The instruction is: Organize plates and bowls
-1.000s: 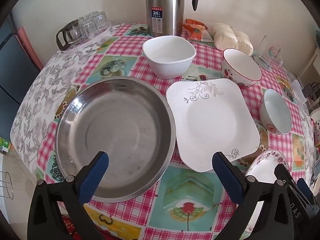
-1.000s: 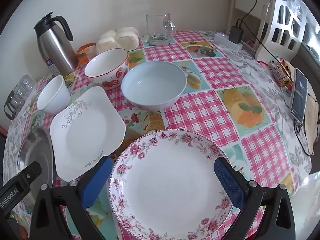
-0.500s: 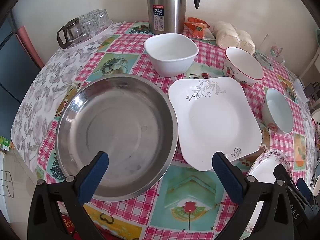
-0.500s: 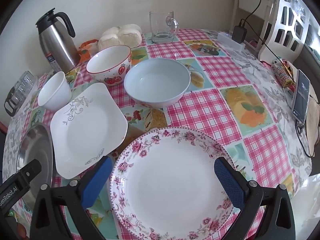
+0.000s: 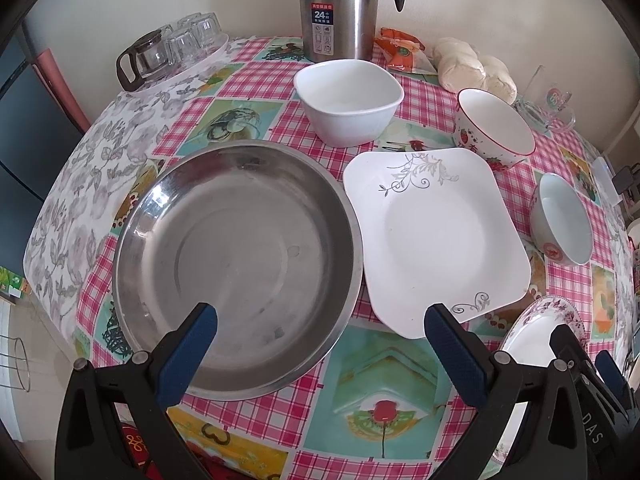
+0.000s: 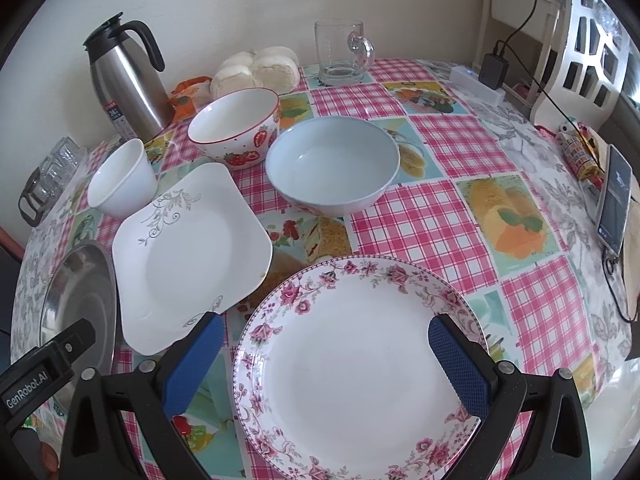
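Observation:
My left gripper [image 5: 320, 320] is open above the near rim of a steel pan [image 5: 236, 264], with a square white plate [image 5: 436, 240] to its right. Behind them stand a white square bowl [image 5: 348, 100], a strawberry bowl [image 5: 496, 132] and a pale blue bowl [image 5: 564, 224]. My right gripper [image 6: 324, 340] hangs open over a round floral plate [image 6: 356, 368]. In the right wrist view the square white plate [image 6: 188, 256], blue bowl [image 6: 332, 164], strawberry bowl [image 6: 236, 128], white bowl [image 6: 120, 180] and steel pan [image 6: 80, 296] lie further back and left.
A steel thermos [image 5: 340, 8] and glass cups [image 5: 176, 48] stand at the back. Buns [image 6: 256, 68] and a glass mug [image 6: 340, 52] sit near the wall. A phone [image 6: 614, 200], cables and a charger [image 6: 494, 70] lie along the table's right edge.
Both grippers have drawn slightly nearer to the table, so the dishes look a little larger. Nothing on the table has moved and both stay open.

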{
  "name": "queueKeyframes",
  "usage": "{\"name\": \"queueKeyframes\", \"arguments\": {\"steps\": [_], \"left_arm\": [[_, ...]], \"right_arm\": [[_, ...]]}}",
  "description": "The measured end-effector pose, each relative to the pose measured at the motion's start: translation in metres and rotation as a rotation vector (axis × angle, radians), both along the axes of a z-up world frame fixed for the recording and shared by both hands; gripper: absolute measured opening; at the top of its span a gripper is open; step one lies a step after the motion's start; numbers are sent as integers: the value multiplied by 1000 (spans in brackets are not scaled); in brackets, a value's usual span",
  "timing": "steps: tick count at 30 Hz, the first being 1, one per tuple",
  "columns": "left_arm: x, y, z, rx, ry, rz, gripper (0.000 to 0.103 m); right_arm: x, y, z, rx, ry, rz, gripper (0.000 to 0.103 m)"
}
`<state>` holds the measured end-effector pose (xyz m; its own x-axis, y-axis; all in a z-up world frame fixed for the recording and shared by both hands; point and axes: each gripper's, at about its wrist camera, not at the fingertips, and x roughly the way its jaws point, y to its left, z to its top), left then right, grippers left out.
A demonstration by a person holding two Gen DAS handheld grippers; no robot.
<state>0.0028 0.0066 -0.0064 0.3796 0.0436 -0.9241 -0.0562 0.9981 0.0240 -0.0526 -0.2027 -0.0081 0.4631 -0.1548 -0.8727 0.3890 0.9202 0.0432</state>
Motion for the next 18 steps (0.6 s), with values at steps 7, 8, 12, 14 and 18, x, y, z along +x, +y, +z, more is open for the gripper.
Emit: {"name": "queueKeyframes", "arguments": {"steps": [7, 8, 12, 14, 18], "left_arm": [[1, 1, -1, 3, 8, 9, 103], [1, 2, -1, 3, 9, 11, 103], [0, 3, -2, 4, 15, 15, 103], [0, 2, -3, 5, 16, 15, 103], [0, 2, -3, 8, 16, 13, 103]], "right_arm": [[1, 2, 1, -11, -4, 11, 103], [1, 2, 0, -11, -3, 11, 103], [0, 2, 0, -14, -1, 14, 103], [0, 2, 0, -16, 0, 15, 103], [1, 2, 0, -6, -6, 23, 103]]}}
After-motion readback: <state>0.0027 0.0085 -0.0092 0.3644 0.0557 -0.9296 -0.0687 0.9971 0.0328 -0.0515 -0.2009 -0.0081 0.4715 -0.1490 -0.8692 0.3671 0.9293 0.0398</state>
